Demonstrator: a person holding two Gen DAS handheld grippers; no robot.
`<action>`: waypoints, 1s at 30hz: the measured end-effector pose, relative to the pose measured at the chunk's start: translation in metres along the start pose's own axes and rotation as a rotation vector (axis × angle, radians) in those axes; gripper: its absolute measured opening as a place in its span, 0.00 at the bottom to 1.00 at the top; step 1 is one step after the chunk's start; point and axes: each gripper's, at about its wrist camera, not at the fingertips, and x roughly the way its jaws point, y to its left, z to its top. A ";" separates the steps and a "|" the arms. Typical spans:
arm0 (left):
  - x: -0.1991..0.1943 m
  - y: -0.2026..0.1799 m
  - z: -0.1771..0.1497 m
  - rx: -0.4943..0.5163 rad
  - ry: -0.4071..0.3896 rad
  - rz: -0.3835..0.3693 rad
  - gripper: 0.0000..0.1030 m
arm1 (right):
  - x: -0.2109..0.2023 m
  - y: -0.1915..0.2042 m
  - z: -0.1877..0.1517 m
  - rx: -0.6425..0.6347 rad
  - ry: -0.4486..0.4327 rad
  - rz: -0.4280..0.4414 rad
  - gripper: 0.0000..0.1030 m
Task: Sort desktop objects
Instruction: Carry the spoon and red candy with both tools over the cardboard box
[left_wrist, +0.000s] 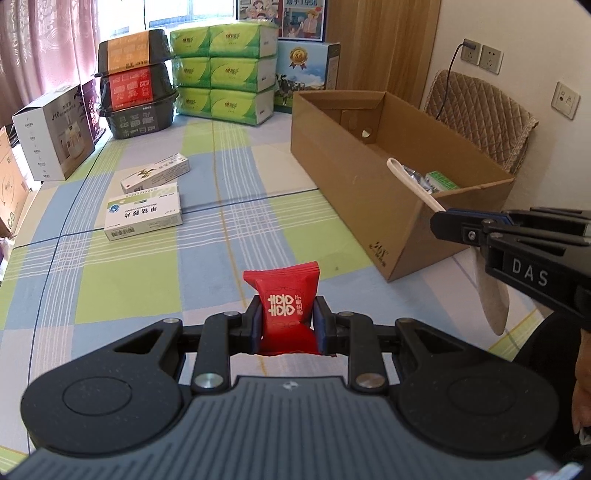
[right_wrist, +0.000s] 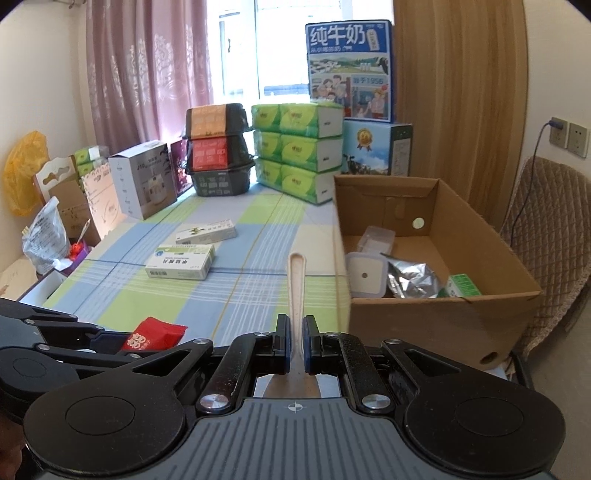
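Red glossy sachet (left_wrist: 286, 306) sits upright, pinched between the left gripper's (left_wrist: 287, 323) jaws above the checked cloth of the counter (left_wrist: 129, 280). Beside it the right gripper (right_wrist: 294, 341) has its jaws clamped on a flat, pale speckled spoon (right_wrist: 296, 284). Farther off lie two rectangular medicine cartons (left_wrist: 142, 216), and an open corrugated cardboard box (right_wrist: 443, 321) holding a crinkled foil pouch (right_wrist: 412, 280).
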 end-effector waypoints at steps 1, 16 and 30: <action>-0.001 -0.003 0.001 0.000 -0.003 -0.003 0.22 | -0.002 -0.003 0.000 0.004 -0.002 -0.005 0.03; -0.002 -0.060 0.047 0.029 -0.048 -0.115 0.22 | -0.023 -0.074 0.036 0.048 -0.042 -0.098 0.03; 0.018 -0.103 0.093 0.064 -0.051 -0.166 0.22 | -0.017 -0.131 0.060 0.023 -0.030 -0.125 0.03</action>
